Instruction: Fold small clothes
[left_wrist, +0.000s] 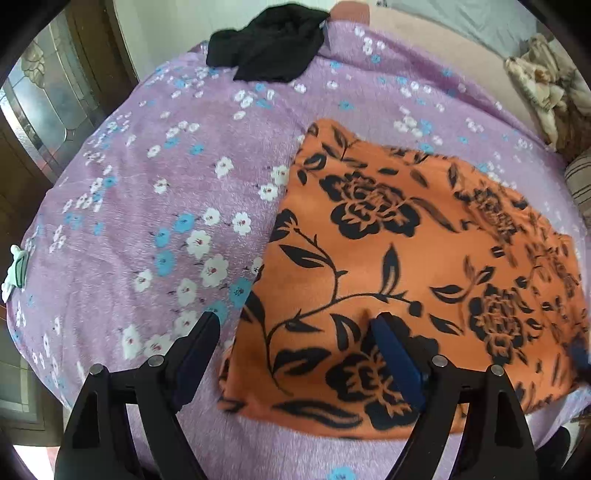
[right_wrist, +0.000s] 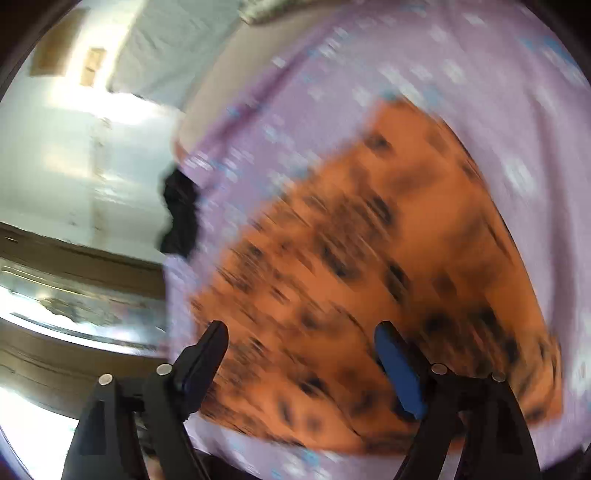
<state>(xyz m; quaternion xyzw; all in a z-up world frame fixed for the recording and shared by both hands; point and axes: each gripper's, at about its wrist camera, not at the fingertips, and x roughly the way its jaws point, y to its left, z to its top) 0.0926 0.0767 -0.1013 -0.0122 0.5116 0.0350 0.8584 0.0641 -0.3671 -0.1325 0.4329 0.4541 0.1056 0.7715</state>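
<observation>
An orange fleece garment printed with black roses and leafy stems (left_wrist: 417, 266) is seen lying flat, in a roughly rectangular folded shape, on a lilac bedspread scattered with white and blue blossoms (left_wrist: 147, 206). In the left wrist view the garment is placed right of the spread's middle, with its near edge close to the spread's near edge.

The left gripper (left_wrist: 295, 325) is held wide open over the garment's near left corner. Its right finger, faced with a blue pad (left_wrist: 397, 362), is seen above the orange fabric, while its left finger is seen above the bare spread just beside the garment's left edge. Nothing is held between the fingers; whether the tips touch the cloth cannot be told.

A crumpled black garment (left_wrist: 269, 40) is seen at the far edge of the spread, well apart from the orange garment. A small pale green object (left_wrist: 14, 273) is seen at the spread's left edge. A cream and brown bundle of fabric (left_wrist: 546, 85) is seen beyond the orange garment's far right side.

The right wrist view is heavily blurred. The right gripper (right_wrist: 301, 332) is shown wide open with nothing gripped, its fingers set over the orange garment (right_wrist: 369, 258), which is seen on the lilac spread (right_wrist: 480, 74). The black garment (right_wrist: 181, 218) is made out at the spread's edge.
</observation>
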